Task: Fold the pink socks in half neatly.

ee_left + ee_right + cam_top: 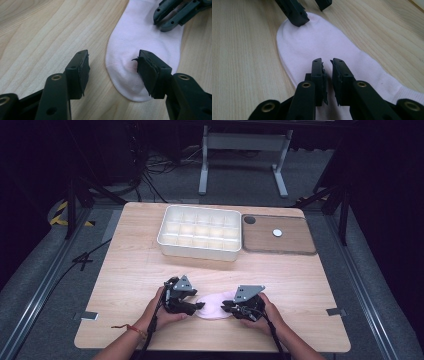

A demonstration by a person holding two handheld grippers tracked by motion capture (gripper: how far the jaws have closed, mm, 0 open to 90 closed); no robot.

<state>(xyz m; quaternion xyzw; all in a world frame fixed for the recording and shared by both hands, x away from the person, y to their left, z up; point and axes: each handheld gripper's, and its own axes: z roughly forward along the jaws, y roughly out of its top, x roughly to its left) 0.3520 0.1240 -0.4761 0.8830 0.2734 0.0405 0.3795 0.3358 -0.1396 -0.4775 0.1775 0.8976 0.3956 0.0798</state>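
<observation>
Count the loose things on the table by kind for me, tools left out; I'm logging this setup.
White sock: 1
White divided tray: 1
Dark wooden board: 1
White disc on that board: 1
Total: 4

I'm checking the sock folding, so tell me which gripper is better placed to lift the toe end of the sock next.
Probably the left. The left gripper has its jaws open astride the rounded toe of the pale pink sock, one jaw on the fabric. The right gripper sits nearly shut over the sock's middle, nearer the cuff.
</observation>
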